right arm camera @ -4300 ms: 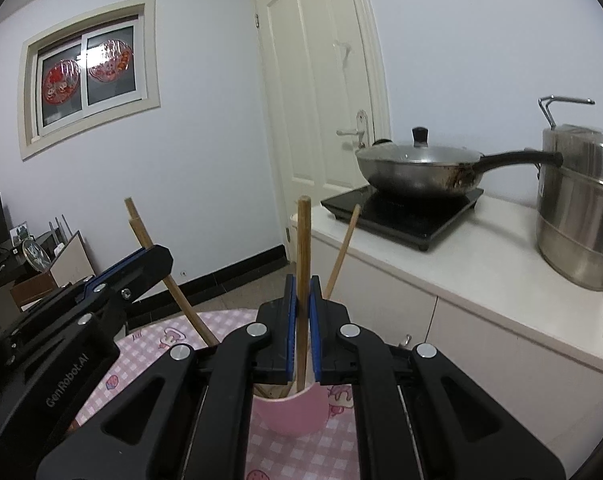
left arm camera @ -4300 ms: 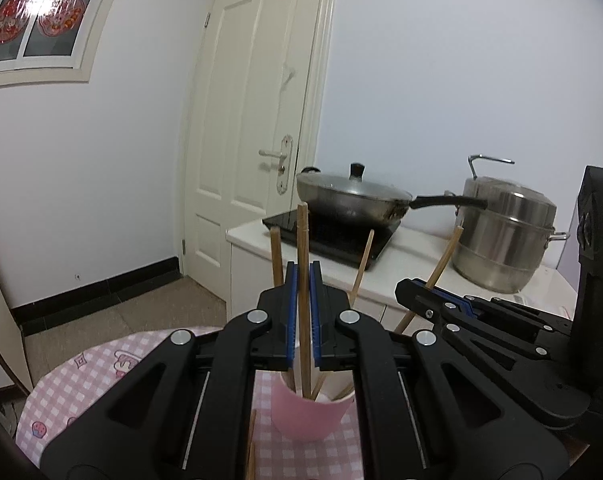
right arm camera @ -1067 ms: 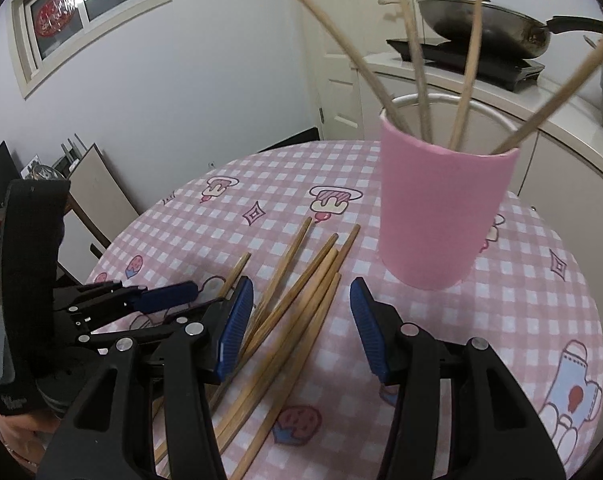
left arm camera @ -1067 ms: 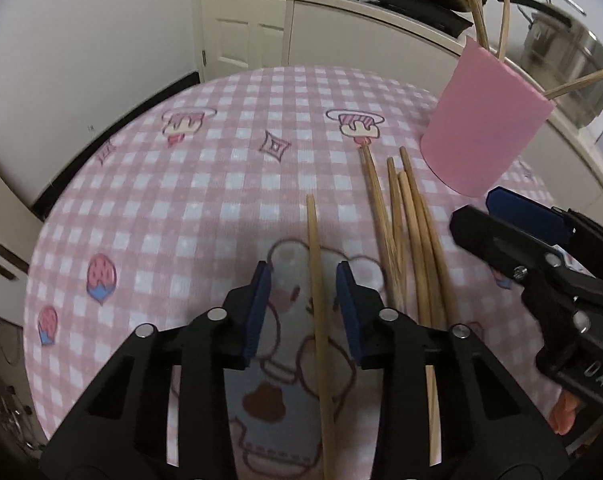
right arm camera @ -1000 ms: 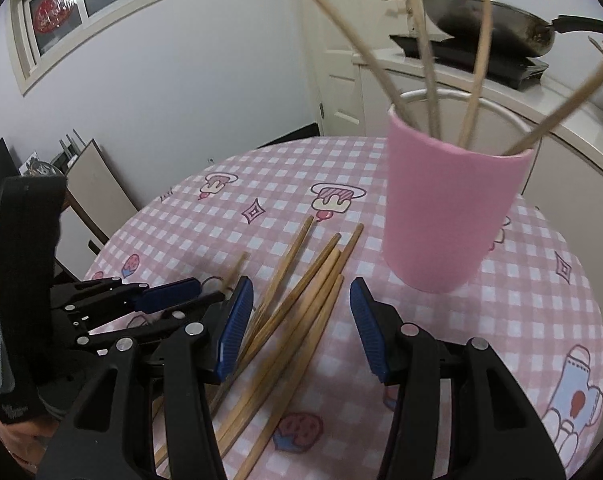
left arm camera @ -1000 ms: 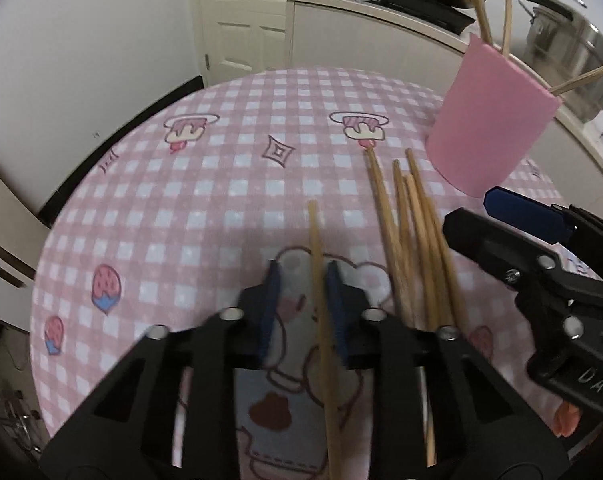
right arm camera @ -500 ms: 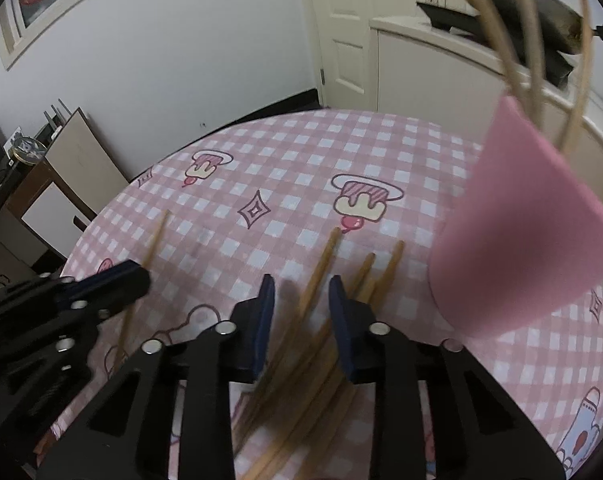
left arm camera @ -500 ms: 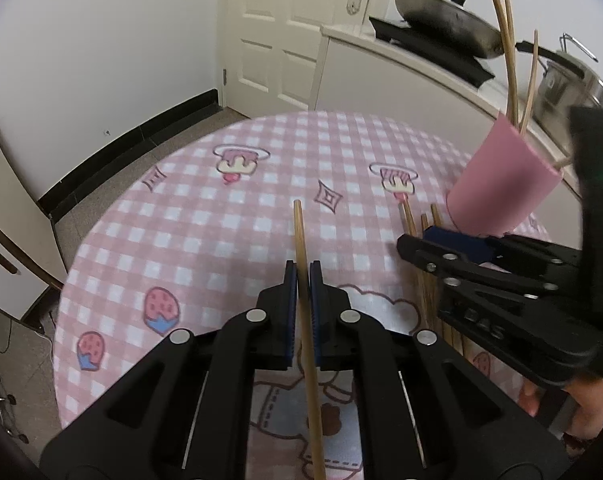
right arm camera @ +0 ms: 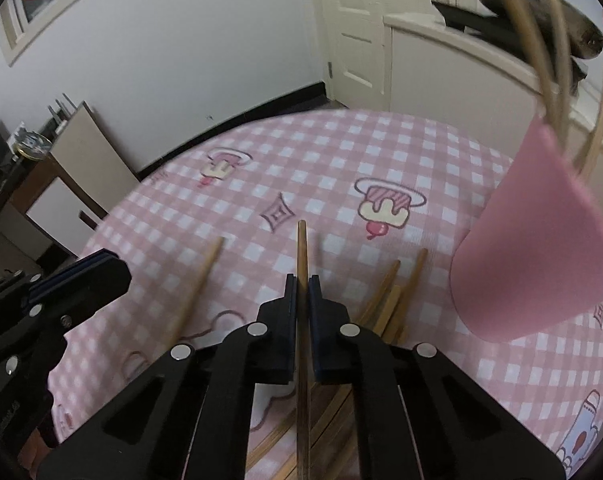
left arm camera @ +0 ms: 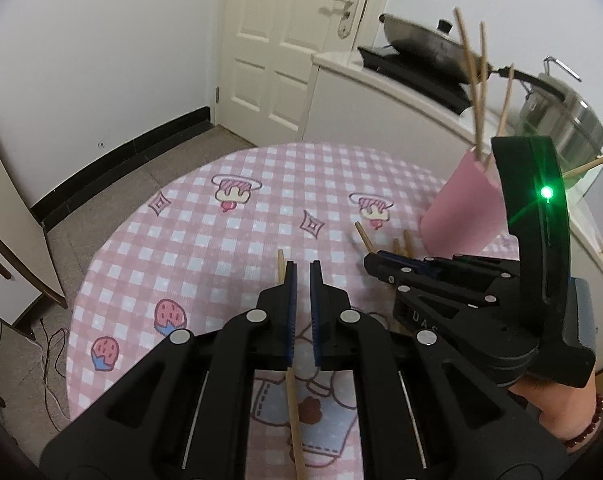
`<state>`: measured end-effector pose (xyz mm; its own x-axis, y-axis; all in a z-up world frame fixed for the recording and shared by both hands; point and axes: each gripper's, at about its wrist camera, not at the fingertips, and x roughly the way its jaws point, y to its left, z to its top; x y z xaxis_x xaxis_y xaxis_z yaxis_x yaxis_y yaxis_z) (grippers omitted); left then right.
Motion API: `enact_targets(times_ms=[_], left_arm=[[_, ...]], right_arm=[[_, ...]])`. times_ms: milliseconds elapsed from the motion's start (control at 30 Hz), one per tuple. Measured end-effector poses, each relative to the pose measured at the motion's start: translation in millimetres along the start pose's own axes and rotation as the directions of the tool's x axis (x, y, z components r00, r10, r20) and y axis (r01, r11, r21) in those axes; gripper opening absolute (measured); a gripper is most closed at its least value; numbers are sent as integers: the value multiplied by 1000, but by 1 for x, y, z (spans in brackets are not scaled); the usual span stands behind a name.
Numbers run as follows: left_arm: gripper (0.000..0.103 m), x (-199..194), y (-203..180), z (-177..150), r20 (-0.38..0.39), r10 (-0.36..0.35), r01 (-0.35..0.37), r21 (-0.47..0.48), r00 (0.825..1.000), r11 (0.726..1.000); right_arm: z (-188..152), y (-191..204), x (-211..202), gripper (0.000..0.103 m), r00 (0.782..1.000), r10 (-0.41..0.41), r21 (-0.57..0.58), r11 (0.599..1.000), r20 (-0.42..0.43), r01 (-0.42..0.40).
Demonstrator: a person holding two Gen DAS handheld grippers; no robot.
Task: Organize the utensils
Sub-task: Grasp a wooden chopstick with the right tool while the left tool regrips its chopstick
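On the checked tablecloth (right arm camera: 321, 168), each gripper is closed on one chopstick: left gripper (left arm camera: 303, 280) on a chopstick (left arm camera: 295, 416), right gripper (right arm camera: 302, 292) on another chopstick (right arm camera: 301, 248). Both point toward the pink cup (right arm camera: 541, 248) at far right, probably their destination; loose chopsticks (right arm camera: 393, 300) lie beside it.

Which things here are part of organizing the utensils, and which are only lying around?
Part of the job:
- pink cup
- loose chopsticks on the table
- chopstick in the right gripper

Lying around:
- wok
- steel pot
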<state>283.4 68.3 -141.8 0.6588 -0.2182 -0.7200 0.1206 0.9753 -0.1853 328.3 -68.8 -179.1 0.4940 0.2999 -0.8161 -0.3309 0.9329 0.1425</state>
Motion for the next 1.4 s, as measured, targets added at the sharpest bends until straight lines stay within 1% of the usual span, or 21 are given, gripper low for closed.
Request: enact_targets(times_ms=[67, 133, 200, 300, 400, 633, 667, 700, 733, 767, 867, 933, 967, 1067, 1133, 1167, 1200, 1233, 1333, 1400], left_arm=[[7, -9, -2, 2, 12, -6, 6, 4, 1000, 1000], [7, -12, -2, 2, 4, -9, 9, 0, 1000, 1000], [7, -14, -4, 2, -13, -7, 7, -1, 1000, 1000], [7, -11, -4, 0, -51, -18, 16, -28, 999, 999], [7, -4, -7, -3, -71, 0, -2, -22, 997, 1000], [8, 24, -4, -10, -155, 22, -26, -25, 988, 999], [15, 28, -3, -10, -166, 24, -28, -24, 986, 999], [29, 34, -2, -11, -176, 37, -42, -26, 984, 999], [38, 37, 0, -12, -176, 49, -55, -29, 983, 998], [50, 39, 0, -13, -164, 57, -63, -31, 985, 998], [50, 47, 0, -13, -167, 80, -82, -10, 983, 997], [44, 55, 2, -13, -180, 95, -97, -4, 979, 995], [37, 60, 4, -14, -192, 100, -103, -2, 976, 995], [33, 68, 4, -16, -209, 117, -116, 21, 971, 993], [31, 70, 1, -17, -201, 144, -136, 50, 969, 989], [25, 71, 0, -16, -200, 152, -143, 62, 968, 988], [14, 71, -1, -16, -201, 155, -144, 71, 967, 987], [8, 72, -3, -16, -203, 154, -140, 81, 967, 987], [6, 71, -4, -16, -206, 148, -134, 81, 967, 988], [6, 66, -4, -15, -192, 123, -114, 58, 974, 992]], right_arm=[[0, 3, -13, 4, 1000, 14, -4, 1000, 26, -14], [1, 6, -26, 4, 998, 29, -7, 1000, 49, -28], [0, 8, -42, 4, 997, 37, -15, 999, 74, -36], [0, 8, -54, 4, 995, 45, -16, 999, 89, -43], [-2, 5, -54, 4, 995, 57, -9, 998, 79, -57], [-8, -2, -45, 4, 996, 74, 9, 997, 53, -75], [-9, -2, -43, 4, 996, 76, 10, 997, 50, -77], [-8, -3, -41, 4, 996, 77, 9, 997, 47, -78], [-7, -3, -39, 4, 996, 79, 9, 997, 44, -79], [-7, -3, -36, 4, 996, 81, 10, 997, 40, -82], [-5, -5, -29, 4, 996, 87, 7, 996, 33, -88], [-5, -7, -25, 4, 995, 91, 10, 996, 29, -92], [-4, -7, -23, 4, 995, 94, 12, 995, 26, -94], [-4, -8, -18, 4, 995, 99, 12, 995, 21, -99], [-3, -9, -16, 4, 995, 103, 12, 995, 18, -103], [-3, -9, -16, 4, 994, 104, 11, 995, 17, -104], [-2, -9, -16, 4, 994, 105, 10, 994, 17, -105], [-2, -8, -17, 4, 994, 106, 9, 994, 19, -106], [-2, -7, -22, 4, 993, 112, 5, 994, 27, -112], [-2, -6, -27, 4, 993, 116, 0, 993, 34, -116]])
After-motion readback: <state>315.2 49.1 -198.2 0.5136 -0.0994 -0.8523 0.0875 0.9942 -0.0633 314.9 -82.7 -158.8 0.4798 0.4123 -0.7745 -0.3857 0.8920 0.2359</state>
